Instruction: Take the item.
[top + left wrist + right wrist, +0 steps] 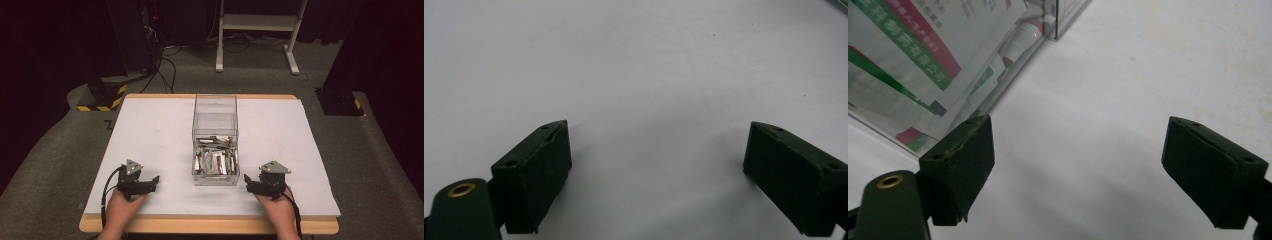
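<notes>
Left gripper (156, 180): lower left; we see jaws wide, empty
Right gripper (246, 180): lower right, beside clear sachet box (215, 145); jaws wide

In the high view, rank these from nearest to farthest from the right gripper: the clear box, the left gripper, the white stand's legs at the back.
1. Clear box, just to the inner side of the right gripper.
2. Left gripper, across the box, near the front edge.
3. White stand's legs, on the floor beyond the table.
</notes>
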Action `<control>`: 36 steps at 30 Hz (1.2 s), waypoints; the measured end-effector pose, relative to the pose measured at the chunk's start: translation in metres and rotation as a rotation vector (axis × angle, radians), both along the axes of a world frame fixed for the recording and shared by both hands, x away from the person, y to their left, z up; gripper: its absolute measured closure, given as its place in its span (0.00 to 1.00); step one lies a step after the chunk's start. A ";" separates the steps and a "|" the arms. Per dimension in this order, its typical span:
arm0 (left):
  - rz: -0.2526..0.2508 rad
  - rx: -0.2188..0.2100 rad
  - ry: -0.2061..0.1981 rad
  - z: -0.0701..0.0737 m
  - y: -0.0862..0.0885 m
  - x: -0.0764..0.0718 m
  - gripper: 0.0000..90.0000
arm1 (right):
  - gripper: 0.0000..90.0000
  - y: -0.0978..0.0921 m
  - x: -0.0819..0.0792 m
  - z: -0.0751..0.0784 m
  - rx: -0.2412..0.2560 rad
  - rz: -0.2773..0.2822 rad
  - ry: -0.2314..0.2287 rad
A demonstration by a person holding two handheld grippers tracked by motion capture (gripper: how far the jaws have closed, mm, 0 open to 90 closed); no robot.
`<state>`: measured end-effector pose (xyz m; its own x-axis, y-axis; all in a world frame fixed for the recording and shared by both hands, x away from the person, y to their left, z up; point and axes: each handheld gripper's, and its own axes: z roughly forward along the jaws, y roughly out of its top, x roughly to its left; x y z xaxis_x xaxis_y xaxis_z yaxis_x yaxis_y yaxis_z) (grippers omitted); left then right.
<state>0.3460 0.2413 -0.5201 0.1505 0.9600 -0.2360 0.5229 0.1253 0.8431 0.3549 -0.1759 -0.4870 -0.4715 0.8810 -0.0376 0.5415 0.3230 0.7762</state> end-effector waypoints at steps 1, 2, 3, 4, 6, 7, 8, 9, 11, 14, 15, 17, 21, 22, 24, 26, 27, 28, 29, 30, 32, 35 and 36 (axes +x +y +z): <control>0.000 0.000 0.000 0.000 0.000 0.000 0.13 | 0.15 0.000 -0.001 0.001 0.002 0.004 -0.004; 0.000 0.000 0.000 0.000 0.000 0.000 0.13 | 0.15 0.001 -0.002 0.003 0.000 0.007 -0.013; 0.000 0.001 0.000 0.000 0.000 0.000 0.13 | 0.15 0.001 -0.002 0.004 0.001 0.011 -0.019; 0.000 0.000 0.000 0.000 0.000 0.000 0.13 | 0.15 0.001 -0.003 0.005 0.007 0.012 -0.015; 0.000 -0.001 0.000 0.000 0.000 0.000 0.13 | 0.15 0.001 -0.003 0.007 0.017 0.019 -0.005; 0.000 0.000 0.000 0.000 0.000 0.000 0.13 | 0.15 0.002 -0.003 0.006 0.020 0.022 -0.007; 0.001 0.000 -0.001 0.000 0.000 0.000 0.13 | 0.15 0.003 -0.002 0.005 0.030 0.031 0.012; 0.001 0.000 -0.001 0.000 0.000 0.000 0.13 | 0.15 0.003 -0.002 0.005 0.030 0.031 0.012; 0.003 -0.003 -0.002 0.000 0.000 0.000 0.13 | 0.15 0.006 -0.003 0.005 0.025 0.036 0.005; -0.001 0.004 -0.002 0.000 0.000 0.000 0.13 | 0.15 0.008 -0.003 0.010 0.033 0.037 -0.015; 0.000 0.003 -0.002 0.000 0.000 0.000 0.13 | 0.15 0.009 -0.002 0.014 0.049 0.036 -0.023; 0.003 -0.004 -0.002 0.000 0.000 0.000 0.13 | 0.15 0.011 -0.003 0.017 0.047 0.039 -0.036; 0.003 -0.004 -0.002 0.000 0.000 0.000 0.13 | 0.16 0.014 -0.007 0.022 0.041 0.038 -0.060; 0.001 0.000 -0.002 0.000 0.000 0.000 0.13 | 0.16 0.014 -0.008 0.023 0.035 0.036 -0.064; 0.000 0.003 -0.002 0.000 0.000 0.000 0.13 | 0.16 0.013 -0.010 0.027 0.050 0.032 -0.073; 0.000 0.003 -0.002 0.000 0.000 0.000 0.13 | 0.16 0.011 -0.012 0.030 0.043 0.022 -0.085; 0.000 0.003 -0.002 0.000 0.000 0.000 0.13 | 0.16 0.010 -0.013 0.031 0.043 0.017 -0.090; 0.000 0.001 -0.002 0.000 0.000 0.000 0.13 | 0.16 0.008 -0.013 0.033 0.046 0.013 -0.096; 0.000 0.002 -0.002 0.000 0.000 0.000 0.13 | 0.16 0.007 -0.014 0.034 0.056 0.007 -0.098; 0.000 0.001 -0.002 0.000 0.000 0.000 0.13 | 0.16 0.005 -0.014 0.036 0.056 0.008 -0.105; 0.000 0.003 -0.002 0.000 0.000 0.000 0.13 | 0.16 0.003 -0.015 0.039 0.064 0.002 -0.113; 0.000 0.002 -0.002 0.000 0.000 0.000 0.13 | 0.16 0.000 -0.015 0.043 0.078 0.001 -0.119; 0.000 0.002 -0.002 0.000 0.000 0.000 0.13 | 0.17 0.000 -0.015 0.044 0.081 0.002 -0.119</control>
